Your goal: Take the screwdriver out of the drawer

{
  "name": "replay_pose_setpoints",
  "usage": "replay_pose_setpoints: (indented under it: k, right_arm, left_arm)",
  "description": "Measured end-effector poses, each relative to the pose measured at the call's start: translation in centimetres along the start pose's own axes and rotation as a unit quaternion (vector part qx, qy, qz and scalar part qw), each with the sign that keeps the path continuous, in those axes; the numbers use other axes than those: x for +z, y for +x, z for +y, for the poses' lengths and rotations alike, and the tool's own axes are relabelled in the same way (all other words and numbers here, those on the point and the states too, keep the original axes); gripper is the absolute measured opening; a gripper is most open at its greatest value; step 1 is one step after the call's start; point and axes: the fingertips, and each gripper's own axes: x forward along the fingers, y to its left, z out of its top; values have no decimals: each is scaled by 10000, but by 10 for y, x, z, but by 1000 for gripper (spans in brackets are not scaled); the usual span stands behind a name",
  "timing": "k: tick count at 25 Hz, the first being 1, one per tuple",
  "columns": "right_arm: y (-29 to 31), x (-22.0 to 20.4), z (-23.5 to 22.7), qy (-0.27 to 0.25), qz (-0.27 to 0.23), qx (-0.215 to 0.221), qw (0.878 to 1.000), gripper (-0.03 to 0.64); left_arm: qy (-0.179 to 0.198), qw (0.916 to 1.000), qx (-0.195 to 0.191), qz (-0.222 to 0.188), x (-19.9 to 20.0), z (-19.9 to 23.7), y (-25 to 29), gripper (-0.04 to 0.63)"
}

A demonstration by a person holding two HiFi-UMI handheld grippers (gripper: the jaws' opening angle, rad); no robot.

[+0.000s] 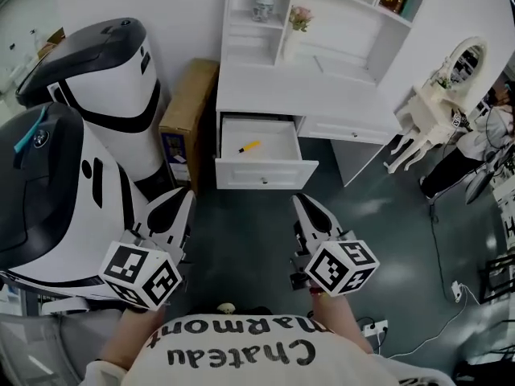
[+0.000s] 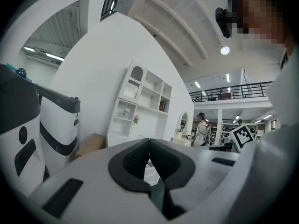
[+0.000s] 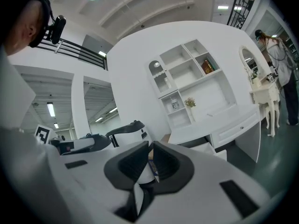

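Note:
A yellow-handled screwdriver (image 1: 249, 146) lies inside the open white drawer (image 1: 265, 172) of the white desk (image 1: 306, 95). Both grippers are on the near side of the drawer, close to the person's body, above the dark floor and pointing toward the desk. My left gripper (image 1: 183, 198) is below and left of the drawer front, its jaws together with nothing between them (image 2: 149, 140). My right gripper (image 1: 302, 203) is below the drawer's right corner, also shut and empty (image 3: 150, 144). The right gripper view shows the open drawer (image 3: 205, 148) ahead, its contents hidden.
Two large white-and-black machines (image 1: 105, 79) fill the left side, with a cardboard box (image 1: 189, 111) between them and the desk. A shelf hutch (image 1: 322, 14) tops the desk. A small white vanity with mirror (image 1: 438, 107) and a person (image 1: 483, 135) are at right. A power strip (image 1: 374, 326) lies on the floor.

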Motion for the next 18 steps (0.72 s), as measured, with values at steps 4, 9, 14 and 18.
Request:
replay_pose_setpoints:
  k: [4, 9, 14, 18]
  right_arm:
    - [15, -8, -3, 40, 69, 35, 10000, 49]
    - [17, -32, -24, 131, 389, -70, 9991, 49]
    - [32, -29, -51, 250, 512, -5, 9984, 49]
    - [65, -15, -75, 327, 625, 284, 9971, 49]
  left_arm:
    - [-27, 10000, 4, 31, -7, 9, 7, 23]
    - [-311, 9993, 61, 220, -37, 11, 22, 23]
    - [-308, 9990, 206, 240, -37, 8, 51, 23]
    - [-322, 9983, 465, 169, -32, 10, 85, 23]
